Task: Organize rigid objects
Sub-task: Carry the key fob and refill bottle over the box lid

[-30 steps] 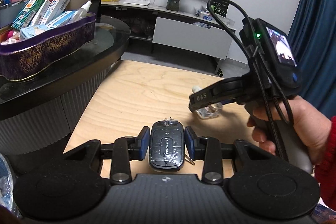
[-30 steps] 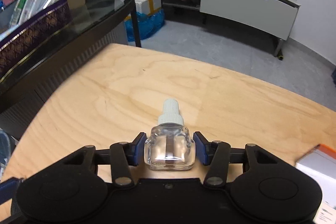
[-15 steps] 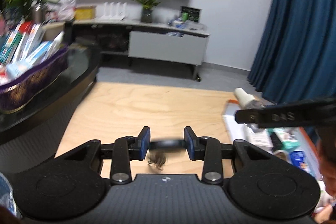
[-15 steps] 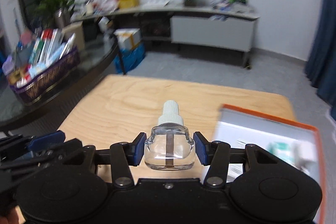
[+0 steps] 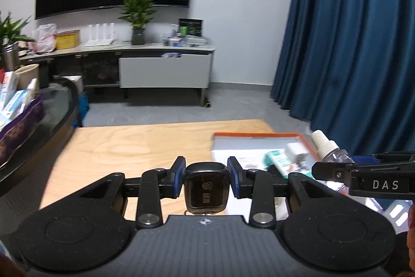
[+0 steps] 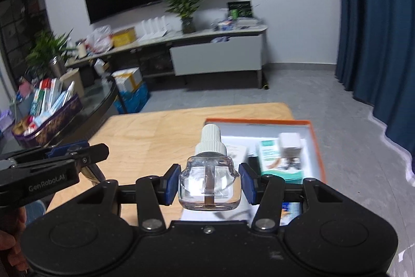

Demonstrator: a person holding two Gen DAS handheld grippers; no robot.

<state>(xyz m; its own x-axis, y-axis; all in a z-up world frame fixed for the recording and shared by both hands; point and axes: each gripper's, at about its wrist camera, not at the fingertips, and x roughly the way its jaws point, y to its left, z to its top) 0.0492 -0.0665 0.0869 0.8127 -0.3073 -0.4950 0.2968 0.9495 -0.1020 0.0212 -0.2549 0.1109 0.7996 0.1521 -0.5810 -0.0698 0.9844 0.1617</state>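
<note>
Lifted off the wooden bench point(image 5: 124, 147) since a second ago, both. Left gripper point(image 5: 206, 177) fingers pinching a black key fob point(image 5: 206, 188); right gripper point(image 6: 209, 182) fingers pinching a clear glass bottle point(image 6: 208, 182) with white cap, held above the near edge of the orange-rimmed box point(image 6: 315, 136). Inside the box: a teal carton point(image 6: 275, 160), a white cube point(image 6: 289, 140). Purple basket point(image 6: 52, 118) of cartons far left on the dark glass table point(image 6: 103, 100).
</note>
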